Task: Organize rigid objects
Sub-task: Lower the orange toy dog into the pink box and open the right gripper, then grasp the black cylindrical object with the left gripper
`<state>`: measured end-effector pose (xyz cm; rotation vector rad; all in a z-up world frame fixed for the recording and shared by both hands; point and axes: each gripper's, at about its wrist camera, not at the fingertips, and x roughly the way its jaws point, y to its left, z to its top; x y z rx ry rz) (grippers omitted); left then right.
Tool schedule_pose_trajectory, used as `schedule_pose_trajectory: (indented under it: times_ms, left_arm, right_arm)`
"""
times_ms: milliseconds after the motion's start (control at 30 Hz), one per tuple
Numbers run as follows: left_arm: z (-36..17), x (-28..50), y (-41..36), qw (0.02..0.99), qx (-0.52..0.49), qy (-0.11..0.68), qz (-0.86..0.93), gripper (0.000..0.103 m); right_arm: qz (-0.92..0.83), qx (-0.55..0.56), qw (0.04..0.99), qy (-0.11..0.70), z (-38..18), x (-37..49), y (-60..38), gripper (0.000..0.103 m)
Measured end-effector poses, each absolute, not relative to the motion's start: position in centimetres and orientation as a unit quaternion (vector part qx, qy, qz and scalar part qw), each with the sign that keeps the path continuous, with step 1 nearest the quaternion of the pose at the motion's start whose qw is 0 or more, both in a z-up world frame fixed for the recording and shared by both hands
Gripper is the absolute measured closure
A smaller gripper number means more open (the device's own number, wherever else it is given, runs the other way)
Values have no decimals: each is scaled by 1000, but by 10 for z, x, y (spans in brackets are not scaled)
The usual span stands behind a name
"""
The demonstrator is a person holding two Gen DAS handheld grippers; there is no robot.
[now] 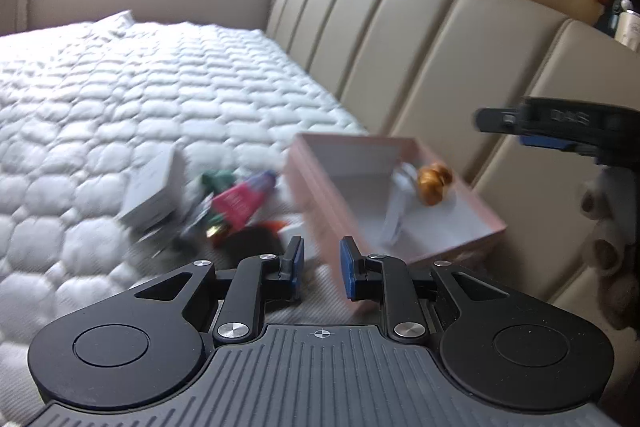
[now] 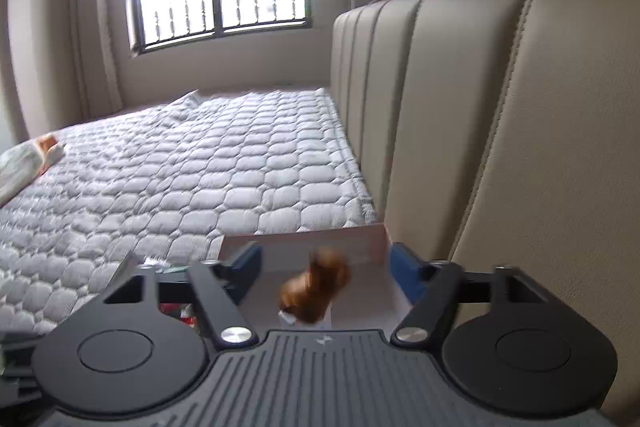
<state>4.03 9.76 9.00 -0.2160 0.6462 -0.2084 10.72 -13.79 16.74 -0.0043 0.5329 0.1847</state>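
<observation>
I am in the dropping-off step: my right gripper (image 2: 325, 273) stands wide apart above the pink box (image 1: 320, 187), and the golden knob-like piece (image 2: 316, 291) sits below and between the blue pads (image 2: 404, 271), touched by neither, so I judge it released. In the left wrist view the same piece lies inside the box, beside a pale object I cannot make out through the blur.

My left gripper (image 1: 320, 263) has its jaws nearly together with nothing between them, aimed at the near wall of the box. The remaining clutter (a white box (image 1: 154, 191), a red-and-purple tube (image 1: 244, 199), some green and orange bits) lies on the quilted mattress (image 1: 120, 87), just left of the pink box.

Next I would swing a gripper to that pile, spread its jaws, and take one rigid item.
</observation>
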Motion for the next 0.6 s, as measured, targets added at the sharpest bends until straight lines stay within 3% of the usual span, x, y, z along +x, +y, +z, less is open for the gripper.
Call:
schedule_pose_trajectory:
  times_ms: [133, 233, 400, 600]
  left_arm:
    - [74, 33, 118, 928, -144, 331, -85, 81]
    - [63, 29, 128, 918, -168, 348, -93, 82]
    - [52, 24, 123, 918, -122, 367, -88, 81]
    - [50, 14, 121, 935, -82, 337, -75, 81]
  right_arm:
    - [91, -15, 962, 257, 147, 79, -136, 18]
    - [71, -19, 964, 256, 119, 56, -139, 16]
    - [73, -11, 950, 304, 74, 24, -154, 16]
    - [73, -39, 951, 298, 45, -20, -166, 16]
